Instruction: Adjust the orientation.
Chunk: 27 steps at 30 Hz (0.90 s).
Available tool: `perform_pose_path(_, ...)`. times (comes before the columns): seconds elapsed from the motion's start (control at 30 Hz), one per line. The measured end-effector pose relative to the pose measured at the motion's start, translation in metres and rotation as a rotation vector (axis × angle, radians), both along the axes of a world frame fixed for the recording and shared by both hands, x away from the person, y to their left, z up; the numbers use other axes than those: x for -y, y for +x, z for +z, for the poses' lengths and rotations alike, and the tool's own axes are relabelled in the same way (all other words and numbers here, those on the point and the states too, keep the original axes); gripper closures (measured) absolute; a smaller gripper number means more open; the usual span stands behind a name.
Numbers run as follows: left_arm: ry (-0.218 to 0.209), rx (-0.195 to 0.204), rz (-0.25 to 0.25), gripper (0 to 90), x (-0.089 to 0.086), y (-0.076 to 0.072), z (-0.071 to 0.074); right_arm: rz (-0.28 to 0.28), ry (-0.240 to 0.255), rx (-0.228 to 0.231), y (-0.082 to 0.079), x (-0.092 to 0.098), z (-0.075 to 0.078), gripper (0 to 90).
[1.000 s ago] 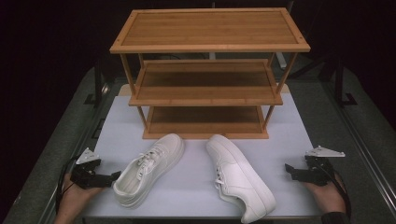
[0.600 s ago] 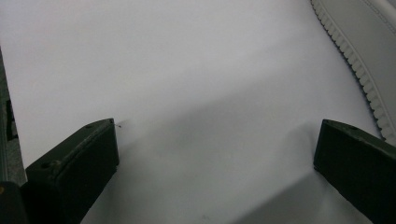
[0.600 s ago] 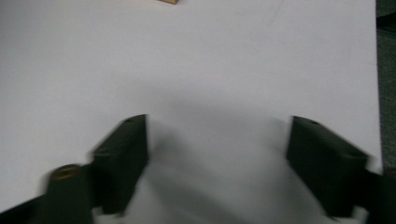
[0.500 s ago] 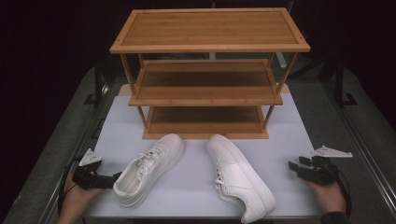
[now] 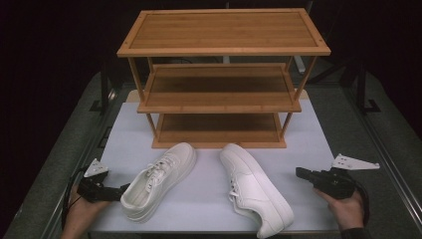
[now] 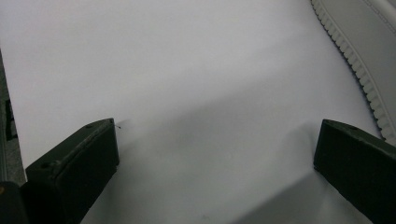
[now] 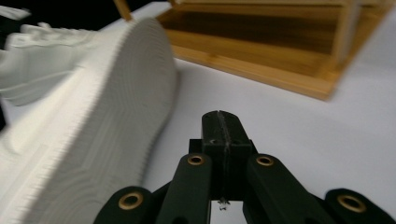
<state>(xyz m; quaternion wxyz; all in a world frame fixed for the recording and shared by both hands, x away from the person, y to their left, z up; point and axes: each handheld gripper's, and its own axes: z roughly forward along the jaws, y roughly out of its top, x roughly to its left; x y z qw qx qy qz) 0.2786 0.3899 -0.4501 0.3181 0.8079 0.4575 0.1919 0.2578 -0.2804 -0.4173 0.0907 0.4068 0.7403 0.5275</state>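
Lying on the white desk (image 5: 318, 144) in front of the three-tier bamboo shoe rack (image 5: 221, 74): two white leather lace-up sneakers. Left sneaker (image 5: 158, 180) runs diagonally, toe toward the rack, heel toward the left gripper (image 5: 124, 190). Right sneaker (image 5: 255, 194) mirrors it, tipped onto its side, ribbed sole facing the right gripper (image 5: 301, 173). Left fingers spread wide, empty, just beside the heel. Right fingers have just been closing, now pressed together on nothing, apart from the sneaker.
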Motion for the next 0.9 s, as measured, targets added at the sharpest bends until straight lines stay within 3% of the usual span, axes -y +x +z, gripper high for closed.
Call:
perform_pose_path(0.37,-0.001,0.000,0.000,0.0,0.000,0.000,0.000,0.153,0.041,0.053,-0.008,-0.039,0.017,89.8)
perform_pose_path(0.53,-0.001,0.000,0.001,0.0,0.000,0.000,0.000,0.203,0.045,0.055,-0.009,-0.054,0.019,89.8)
perform_pose_path(0.67,-0.001,-0.001,0.000,0.0,0.000,0.000,0.000,0.232,0.035,0.054,-0.009,-0.063,0.019,89.9)
perform_pose_path(0.8,-0.002,-0.001,0.000,0.0,0.000,0.000,0.000,0.236,-0.001,0.050,-0.009,-0.067,0.017,89.9)
perform_pose_path(0.9,-0.002,-0.001,0.000,0.0,0.000,0.000,0.000,0.234,0.001,0.050,-0.009,-0.066,0.017,89.9)
